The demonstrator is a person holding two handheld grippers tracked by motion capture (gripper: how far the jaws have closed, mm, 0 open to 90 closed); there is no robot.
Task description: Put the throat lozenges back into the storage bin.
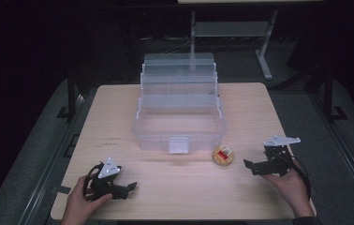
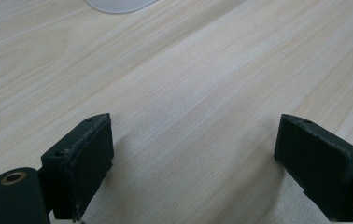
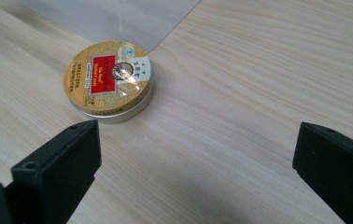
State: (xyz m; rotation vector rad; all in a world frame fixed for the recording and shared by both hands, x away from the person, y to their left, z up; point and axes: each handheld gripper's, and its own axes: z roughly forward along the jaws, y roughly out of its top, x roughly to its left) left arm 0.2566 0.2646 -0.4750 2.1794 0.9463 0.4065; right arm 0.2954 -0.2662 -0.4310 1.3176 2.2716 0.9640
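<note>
Both tongs are resting wide apart with nothing between their jaws: the left gripper (image 1: 130, 186) near the table's (image 1: 175, 197) front left, the right gripper (image 1: 249, 165) at the front right. A clear plastic box (image 1: 179, 124) is standing open mid-table, its tiered trays looking empty. The right gripper view is revealing the red label on the gold tin (image 3: 109, 80), which is lying just beside the box's front corner, ahead of the right gripper.

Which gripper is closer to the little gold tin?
Right. The right gripper sits just right of the gold tin, jaws open. The left gripper is far off to its left.
</note>
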